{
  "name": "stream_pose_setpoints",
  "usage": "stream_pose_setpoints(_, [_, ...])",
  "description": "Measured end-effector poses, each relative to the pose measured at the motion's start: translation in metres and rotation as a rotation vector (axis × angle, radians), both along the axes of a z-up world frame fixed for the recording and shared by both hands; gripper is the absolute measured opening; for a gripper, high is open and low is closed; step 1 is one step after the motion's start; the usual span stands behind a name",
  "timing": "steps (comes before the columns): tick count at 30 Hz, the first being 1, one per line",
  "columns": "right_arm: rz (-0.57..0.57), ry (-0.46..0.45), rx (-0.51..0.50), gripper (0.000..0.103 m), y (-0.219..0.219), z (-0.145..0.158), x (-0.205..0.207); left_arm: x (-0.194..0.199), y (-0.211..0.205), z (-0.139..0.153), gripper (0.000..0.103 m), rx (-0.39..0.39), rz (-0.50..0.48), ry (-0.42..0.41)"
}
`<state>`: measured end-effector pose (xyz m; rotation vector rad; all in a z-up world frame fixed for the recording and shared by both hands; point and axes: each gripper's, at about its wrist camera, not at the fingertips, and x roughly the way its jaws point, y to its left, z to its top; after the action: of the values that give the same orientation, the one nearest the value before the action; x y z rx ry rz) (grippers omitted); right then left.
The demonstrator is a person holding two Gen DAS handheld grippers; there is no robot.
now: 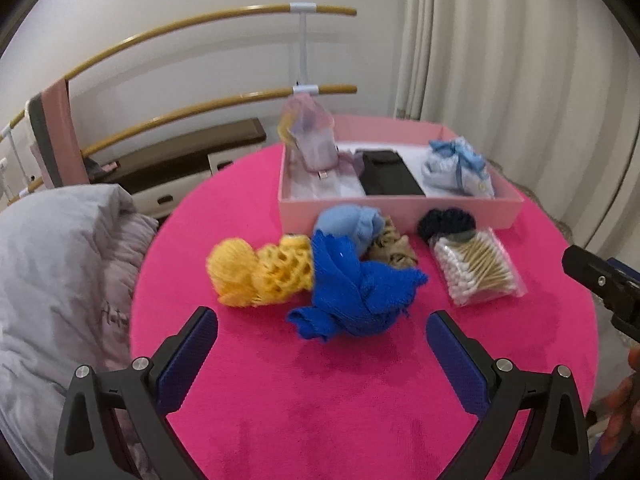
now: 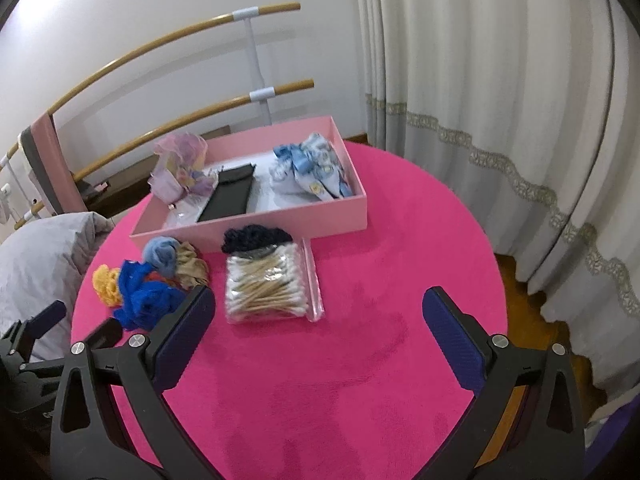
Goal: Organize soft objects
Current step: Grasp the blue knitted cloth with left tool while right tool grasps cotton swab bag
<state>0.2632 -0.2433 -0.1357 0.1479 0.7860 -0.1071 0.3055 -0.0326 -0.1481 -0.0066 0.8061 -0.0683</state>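
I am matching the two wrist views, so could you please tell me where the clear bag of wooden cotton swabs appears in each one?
Left wrist view: the clear bag of wooden cotton swabs lies right of centre on the pink tablecloth.
Right wrist view: the bag lies left of centre.
Shared landmark: the pink rectangular cardboard box just behind the bag.

Yellow mesh [image 1: 256, 276], royal-blue cloth [image 1: 356, 296] and pale-blue bundle [image 1: 352, 224] lie clumped (touching) before the pink box [image 1: 400, 210].
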Motion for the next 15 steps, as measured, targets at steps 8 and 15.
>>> stream_pose_setpoints(8, [0.035, 0.069, 0.023, 0.103, 0.000, -0.027, 0.024, 0.045, -0.013, -0.031, 0.103, -0.002, 0.010, 0.048])
stream_pose_setpoints(15, [0.060, 0.110, 0.036, 0.103, 0.002, -0.040, 0.042, 0.074, -0.012, -0.056, 0.067, -0.077, 0.032, 0.103])
